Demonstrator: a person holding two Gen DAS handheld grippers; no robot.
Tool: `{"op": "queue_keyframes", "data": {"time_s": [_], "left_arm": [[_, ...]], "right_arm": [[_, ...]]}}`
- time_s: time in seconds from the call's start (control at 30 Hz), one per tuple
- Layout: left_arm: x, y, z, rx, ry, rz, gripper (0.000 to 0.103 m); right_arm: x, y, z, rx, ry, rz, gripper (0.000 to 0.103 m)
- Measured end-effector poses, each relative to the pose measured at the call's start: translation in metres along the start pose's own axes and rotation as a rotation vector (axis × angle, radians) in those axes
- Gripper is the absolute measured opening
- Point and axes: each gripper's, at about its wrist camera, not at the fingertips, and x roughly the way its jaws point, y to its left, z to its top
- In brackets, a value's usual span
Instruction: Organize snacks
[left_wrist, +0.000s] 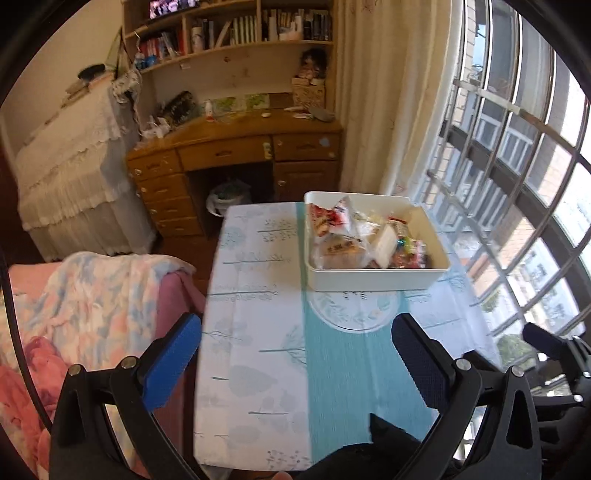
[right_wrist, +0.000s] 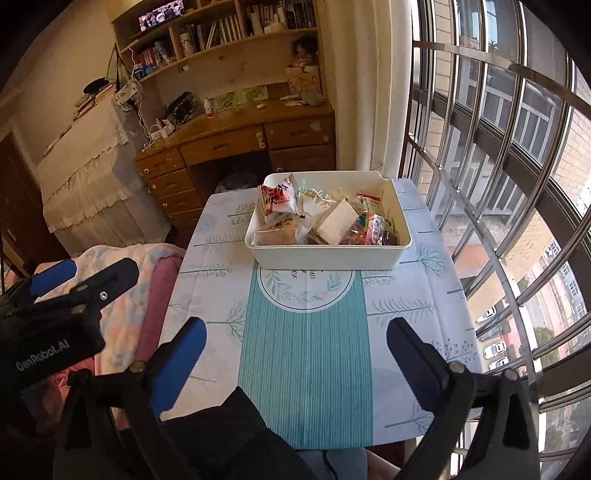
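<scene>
Snacks (right_wrist: 325, 218): lying heaped inside the white bin (right_wrist: 328, 258), which is sitting at the far end of the table (right_wrist: 424, 295), partly over the round wreath print of the teal-striped cloth (right_wrist: 306, 354).

Left tongs (left_wrist: 295, 354): I am holding them spread wide above the near half of the table, nothing between the blue pads.

Right tongs (right_wrist: 295, 350): I am holding these spread wide too, empty, pointing down toward the cloth, well short of the bin.

Surroundings: wooden desk (right_wrist: 236, 140) and bookshelf beyond; barred window (right_wrist: 517, 184) to the right; blanket (left_wrist: 92, 295) to the left.
</scene>
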Motion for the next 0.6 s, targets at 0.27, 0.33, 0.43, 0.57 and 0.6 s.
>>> {"op": "queue_keyframes", "data": {"time_s": [0.27, 0.33, 0.43, 0.57, 0.6], "left_arm": [[0.005, -0.002, -0.006, 0.03, -0.019, 0.088, 0.102], [0.005, -0.003, -0.007, 0.032, -0.015, 0.086, 0.102], [0.006, -0.004, -0.009, 0.024, -0.007, 0.079, 0.102], [0.007, -0.004, -0.012, 0.017, -0.003, 0.075, 0.102], [0.007, -0.004, -0.011, 0.019, -0.004, 0.076, 0.102]], "right_arm": [[0.002, 0.002, -0.001, 0.01, 0.0, -0.005, 0.1], [0.001, 0.0, -0.001, 0.013, 0.001, -0.008, 0.1], [0.004, -0.002, -0.003, 0.019, 0.014, -0.004, 0.1], [0.005, -0.002, -0.005, 0.017, 0.022, -0.002, 0.1], [0.004, -0.002, -0.005, 0.016, 0.021, -0.002, 0.1]]}}
